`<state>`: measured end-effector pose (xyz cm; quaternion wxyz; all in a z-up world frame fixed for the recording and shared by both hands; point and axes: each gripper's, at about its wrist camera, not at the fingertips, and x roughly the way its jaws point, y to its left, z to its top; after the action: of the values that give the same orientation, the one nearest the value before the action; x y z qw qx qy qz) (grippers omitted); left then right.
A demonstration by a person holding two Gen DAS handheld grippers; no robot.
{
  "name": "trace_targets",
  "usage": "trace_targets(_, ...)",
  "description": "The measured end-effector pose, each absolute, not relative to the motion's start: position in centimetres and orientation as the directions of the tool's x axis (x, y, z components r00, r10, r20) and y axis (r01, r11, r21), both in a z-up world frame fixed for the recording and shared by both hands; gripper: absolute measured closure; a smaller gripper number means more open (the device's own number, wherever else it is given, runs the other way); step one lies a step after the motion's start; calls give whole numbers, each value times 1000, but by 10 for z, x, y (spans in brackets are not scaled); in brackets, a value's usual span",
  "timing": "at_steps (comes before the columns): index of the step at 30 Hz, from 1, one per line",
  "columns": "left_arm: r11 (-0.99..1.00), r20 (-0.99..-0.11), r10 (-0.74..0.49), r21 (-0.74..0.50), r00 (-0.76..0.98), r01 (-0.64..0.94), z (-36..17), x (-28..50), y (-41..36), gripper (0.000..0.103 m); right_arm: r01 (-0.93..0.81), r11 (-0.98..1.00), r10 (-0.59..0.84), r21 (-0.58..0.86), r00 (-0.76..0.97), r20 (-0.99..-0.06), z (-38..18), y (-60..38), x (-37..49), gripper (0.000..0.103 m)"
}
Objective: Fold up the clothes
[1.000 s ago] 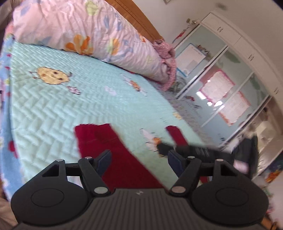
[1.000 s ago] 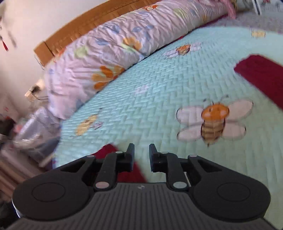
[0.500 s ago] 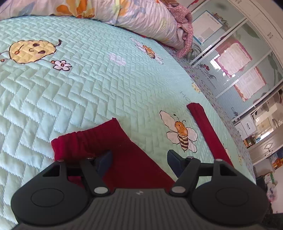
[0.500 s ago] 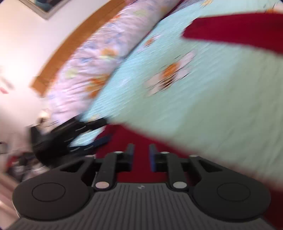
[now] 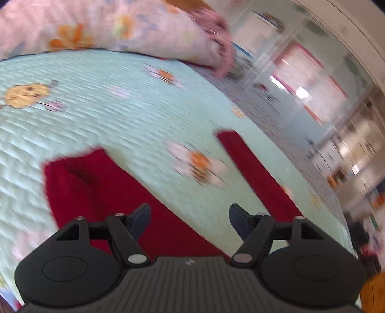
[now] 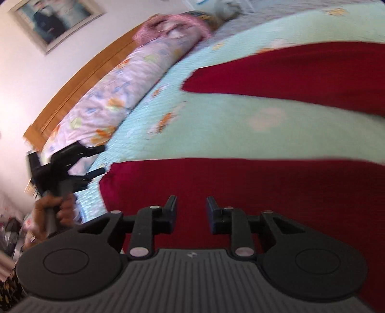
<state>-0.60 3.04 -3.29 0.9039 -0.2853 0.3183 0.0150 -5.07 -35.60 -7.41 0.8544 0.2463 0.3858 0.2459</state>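
A pair of dark red trousers lies spread on the mint quilted bedspread, its two legs apart: one leg end at my left, the other leg running to the right. My left gripper hovers open above the near leg, nothing between its fingers. In the right wrist view the red trousers fill the lower half, with the second leg higher up. My right gripper is open a little, just over the cloth. The left gripper, held by a hand, shows at the left.
A long floral bolster lies along the wooden headboard at the far side of the bed. Glass-fronted wardrobes stand beyond the bed's right edge. A framed picture hangs on the wall. Both views are motion-blurred.
The right gripper has swung down over the near trouser leg and its fingers have parted slightly. The left gripper has tilted up and stays open.
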Motion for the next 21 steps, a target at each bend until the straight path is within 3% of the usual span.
trace_targets(2, 858, -639, -185, -475, 746, -194, -48, -5, -1, 27, -116, 797, 523, 593, 624, -580, -92, -388, -43, 69)
trace_targets(4, 858, -698, -174, -454, 695, -241, -69, -4, -17, 28, -4, 790, 461, 614, 664, -589, -105, -420, -38, 93)
trace_targets(5, 860, -698, -156, -444, 699, -252, -75, -6, -19, 28, 24, 754, 464, 656, 688, -558, -103, -430, -41, 91)
trace_targets(7, 876, -685, -116, -411, 719, -251, -77, -8, -21, 28, 15, 698, 483, 716, 728, -486, -97, -443, -51, 69)
trace_targets(9, 880, -697, -97, -393, 710, -265, -77, -5, -22, 27, -1, 696, 485, 718, 739, -468, -97, -450, -59, 61)
trace_targets(11, 882, -713, -75, -373, 697, -287, -75, 0, -25, 28, 62, 710, 444, 701, 733, -515, -108, -462, -63, 67)
trace_targets(12, 883, -722, -63, -362, 689, -300, -73, 1, -27, 28, 109, 708, 418, 698, 731, -539, -115, -471, -65, 86)
trace_targets(14, 881, -737, -36, -342, 675, -327, -66, -1, -32, 28, 144, 668, 389, 730, 769, -508, -112, -488, -80, 80)
trace_targets(16, 881, -743, -20, -330, 669, -340, -58, -9, -39, 27, 121, 683, 370, 720, 793, -484, -101, -495, -97, 67)
trace_targets(21, 906, -749, -28, -299, 662, -300, -61, -17, -62, 26, 178, 671, 315, 720, 810, -494, -101, -528, -143, 65)
